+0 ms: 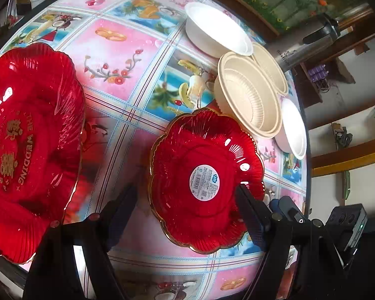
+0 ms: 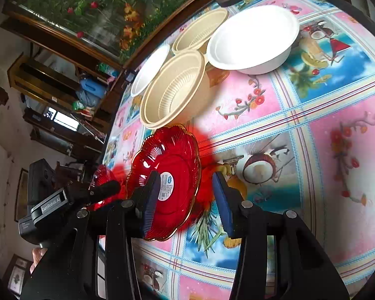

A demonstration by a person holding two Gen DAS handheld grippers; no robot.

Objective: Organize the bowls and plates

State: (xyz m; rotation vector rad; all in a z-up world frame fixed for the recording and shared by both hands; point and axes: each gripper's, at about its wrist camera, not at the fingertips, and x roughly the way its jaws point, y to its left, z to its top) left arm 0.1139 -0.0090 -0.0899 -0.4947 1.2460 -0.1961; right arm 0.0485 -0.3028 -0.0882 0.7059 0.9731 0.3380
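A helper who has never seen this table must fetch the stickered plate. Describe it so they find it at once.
On the fruit-patterned tablecloth, find the cluster of white and cream bowls near the steel flask. Just in front of them sits the smaller red plate, scalloped with a gold rim. Unlike the larger red plate, lettered in gold, it bears a round white sticker.

On the counter [image 1: 147, 57], take the small plate [image 1: 207, 180] as the landmark. Just behind it stands a ribbed bowl [image 1: 250, 97], its near side touching or overlapping the plate's far rim. Behind that bowl sits a second ribbed bowl [image 1: 271, 67], with a flask [image 1: 312, 40] further back. A smooth bowl [image 1: 217, 28] lies behind and left of the ribbed bowls; another smooth bowl [image 1: 293, 127] lies right of the first. Left of the small plate, well apart, is the large plate [image 1: 30, 147].
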